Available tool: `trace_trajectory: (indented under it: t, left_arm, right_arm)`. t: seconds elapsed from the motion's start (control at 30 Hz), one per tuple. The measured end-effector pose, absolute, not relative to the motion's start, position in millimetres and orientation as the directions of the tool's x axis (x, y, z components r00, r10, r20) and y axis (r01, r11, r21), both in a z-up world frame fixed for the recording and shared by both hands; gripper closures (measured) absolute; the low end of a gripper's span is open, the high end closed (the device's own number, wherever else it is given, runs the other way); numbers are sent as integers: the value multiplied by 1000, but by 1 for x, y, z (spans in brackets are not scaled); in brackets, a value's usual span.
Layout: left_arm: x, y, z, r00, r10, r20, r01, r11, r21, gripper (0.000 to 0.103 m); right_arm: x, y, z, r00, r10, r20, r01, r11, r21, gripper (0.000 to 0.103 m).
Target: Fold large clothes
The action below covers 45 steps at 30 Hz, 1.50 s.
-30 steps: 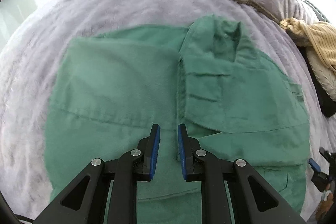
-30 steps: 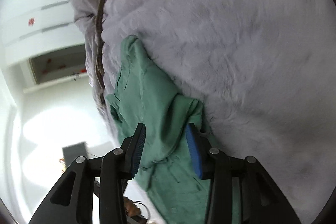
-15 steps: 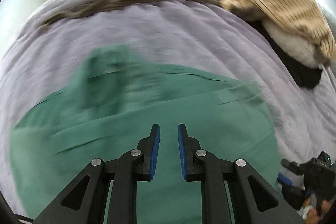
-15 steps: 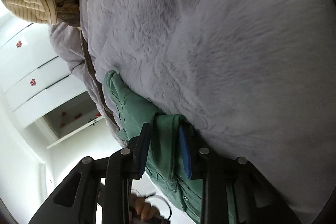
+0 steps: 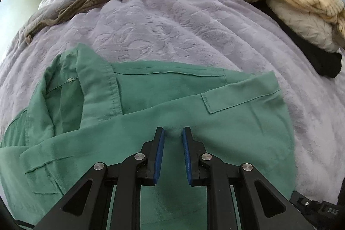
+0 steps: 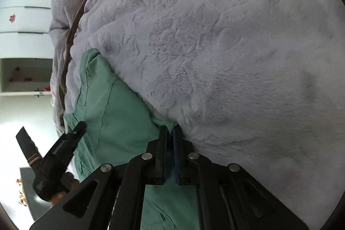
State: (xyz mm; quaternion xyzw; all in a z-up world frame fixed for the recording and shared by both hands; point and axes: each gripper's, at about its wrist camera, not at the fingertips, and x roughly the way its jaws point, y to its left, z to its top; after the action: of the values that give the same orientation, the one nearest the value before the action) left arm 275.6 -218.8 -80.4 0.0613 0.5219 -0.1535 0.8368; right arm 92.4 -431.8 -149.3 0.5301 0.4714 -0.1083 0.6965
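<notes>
The green shirt (image 5: 151, 122) lies partly folded on the lilac bed (image 5: 172, 21), collar end at the left, a sleeve laid across its front. Its right edge stops well short of the sweater pile (image 5: 301, 3) at the far right, with bare blanket between and beyond the top edge. The left gripper (image 5: 172, 133) hovers over the sleeve, jaws parted with nothing between them. The right gripper (image 6: 170, 133) has its jaws clenched on the shirt's edge against the blanket. A second ago those jaws stood wide apart around the cloth; the left view has swung rightward.
</notes>
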Motion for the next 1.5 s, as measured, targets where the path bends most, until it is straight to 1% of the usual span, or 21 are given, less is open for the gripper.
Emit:
trace_trajectory:
  t: [0.07, 0.1, 0.2, 0.33, 0.43, 0.5, 0.53, 0.63, 0.67, 0.7, 0.77, 1.03, 1.23, 1.27, 1.3, 1.33, 1.37, 1.4, 1.43, 1.47, 1.5]
  left_arm:
    - [276, -209, -72, 412, -188, -892, 309, 949, -57, 84]
    - [274, -201, -66, 422, -175, -890, 302, 952, -45, 84]
    - [263, -162, -46, 444, -186, -877, 286, 956, -58, 84]
    - [238, -102, -37, 442, -134, -887, 218, 975, -39, 84]
    - [220, -70, -45, 418, -106, -902, 174, 984, -35, 84]
    - [209, -58, -58, 392, -91, -915, 151, 988, -34, 84]
    - [206, -53, -69, 372, -81, -924, 135, 990, -33, 84]
    - [199, -39, -88, 367, -75, -927, 90, 995, -44, 83]
    - [198, -34, -86, 363, -79, -929, 72, 996, -56, 78]
    - [198, -28, -85, 357, -79, -931, 49, 997, -66, 62]
    - [194, -16, -78, 376, -52, -925, 6, 999, -54, 49]
    - [159, 19, -63, 350, 8, -937, -44, 999, -8, 49]
    - [128, 20, -62, 288, 12, -958, -60, 998, -5, 48]
    - [121, 21, -61, 277, 6, -961, -66, 998, -12, 42]
    - [116, 21, -61, 266, 1, -964, -72, 997, -19, 19]
    - [110, 22, -60, 263, 1, -965, -81, 996, -21, 11]
    - [102, 22, -56, 275, 7, -961, -91, 996, -19, 7]
    - [95, 22, -52, 282, 11, -959, -92, 996, -16, 7]
    - [89, 22, -50, 279, 14, -960, -90, 996, -11, 7]
    - [83, 21, -48, 271, 19, -962, -93, 996, -7, 7]
    - [78, 22, -47, 263, 19, -965, -97, 995, -7, 7]
  right_arm:
    - [87, -436, -137, 521, 330, -787, 639, 460, 616, 98]
    - [84, -437, -130, 516, 315, -797, 629, 492, 602, 95]
    - [86, -435, -104, 551, 304, -777, 543, 576, 611, 94]
    - [124, -412, -82, 559, 334, -759, 400, 693, 600, 94]
    - [153, -394, -92, 515, 362, -777, 347, 741, 575, 94]
    - [166, -386, -112, 441, 340, -831, 357, 782, 510, 94]
    - [170, -386, -121, 414, 334, -847, 370, 788, 491, 98]
    - [162, -401, -125, 421, 344, -839, 416, 748, 516, 98]
    - [158, -406, -122, 424, 323, -846, 424, 755, 500, 98]
    - [154, -410, -119, 423, 314, -850, 427, 758, 492, 98]
    - [146, -417, -112, 410, 302, -861, 436, 764, 476, 97]
    - [117, -405, -92, 360, 297, -884, 416, 797, 437, 97]
    - [96, -388, -86, 293, 320, -901, 377, 827, 417, 97]
    - [92, -386, -85, 283, 324, -903, 375, 829, 415, 97]
    - [89, -384, -85, 273, 326, -905, 373, 832, 412, 97]
    - [85, -381, -84, 261, 331, -907, 368, 835, 410, 97]
    - [82, -380, -84, 253, 334, -908, 363, 837, 409, 96]
    - [78, -378, -83, 242, 335, -910, 358, 841, 405, 89]
    - [74, -376, -81, 229, 337, -913, 352, 846, 400, 74]
    - [71, -374, -81, 223, 338, -915, 350, 848, 398, 63]
    - [66, -373, -78, 218, 337, -916, 348, 850, 396, 46]
